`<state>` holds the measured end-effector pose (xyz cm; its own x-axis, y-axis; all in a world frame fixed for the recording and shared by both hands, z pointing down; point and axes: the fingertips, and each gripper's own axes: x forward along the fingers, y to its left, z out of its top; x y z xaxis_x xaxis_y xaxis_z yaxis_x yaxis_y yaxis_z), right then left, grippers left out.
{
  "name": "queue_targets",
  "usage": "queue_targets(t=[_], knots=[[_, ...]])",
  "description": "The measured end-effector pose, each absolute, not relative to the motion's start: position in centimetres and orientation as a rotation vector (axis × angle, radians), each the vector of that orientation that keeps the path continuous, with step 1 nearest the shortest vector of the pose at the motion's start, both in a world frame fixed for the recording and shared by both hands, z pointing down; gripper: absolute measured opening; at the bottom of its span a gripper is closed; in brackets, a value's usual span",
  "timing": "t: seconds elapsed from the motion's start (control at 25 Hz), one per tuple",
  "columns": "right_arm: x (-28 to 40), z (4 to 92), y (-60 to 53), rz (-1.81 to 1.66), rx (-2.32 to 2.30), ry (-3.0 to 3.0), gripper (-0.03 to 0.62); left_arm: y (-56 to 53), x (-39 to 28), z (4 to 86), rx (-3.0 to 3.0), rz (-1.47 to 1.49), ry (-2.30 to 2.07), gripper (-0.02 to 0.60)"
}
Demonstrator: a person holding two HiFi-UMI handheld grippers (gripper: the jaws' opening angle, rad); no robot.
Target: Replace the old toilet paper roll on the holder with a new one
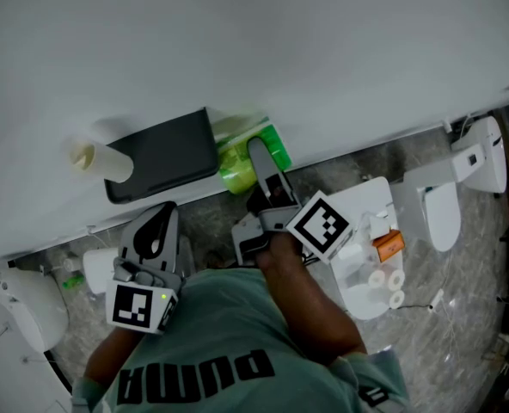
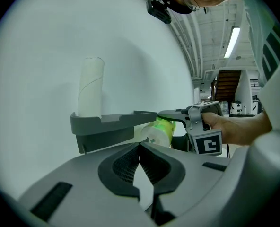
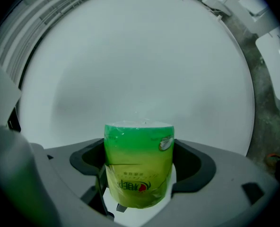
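**Head view:** wall-mounted holder (image 1: 164, 155) seen from above. Old roll (image 1: 100, 162) stood on its left end. Green-wrapped new roll (image 1: 237, 160) held at holder's right end by right gripper (image 1: 259, 157). Left gripper (image 1: 156, 231) held low, clear of holder.

**Left gripper view:** jaws pressed together, nothing between. Old roll seen upright on shelf top, new roll just under shelf's right end.

**Right gripper view:** jaws clamped on new roll's sides, wrapper on.

**Progress, as judged:** old roll already removed and parked. Seating of new roll on holder left to do, and wrapper not yet removed.
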<state>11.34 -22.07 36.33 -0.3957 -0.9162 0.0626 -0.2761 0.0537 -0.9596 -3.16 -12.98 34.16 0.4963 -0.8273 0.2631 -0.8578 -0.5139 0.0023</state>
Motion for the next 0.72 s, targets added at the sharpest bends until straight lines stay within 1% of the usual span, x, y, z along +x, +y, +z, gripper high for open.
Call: queue_targets(t=[0.36, 0.72], knots=[[10.2, 38.4, -21.9, -1.489, -1.059, 1.545, 0.428, -12.4, -4.3, 34.2, 2.594, 0.375, -1.498, 0.005], [9.5, 39.5, -21.8, -1.537, -0.977, 1.424, 0.428, -11.9, -5.3, 33.9, 2.583, 0.364, -1.521, 0.005]])
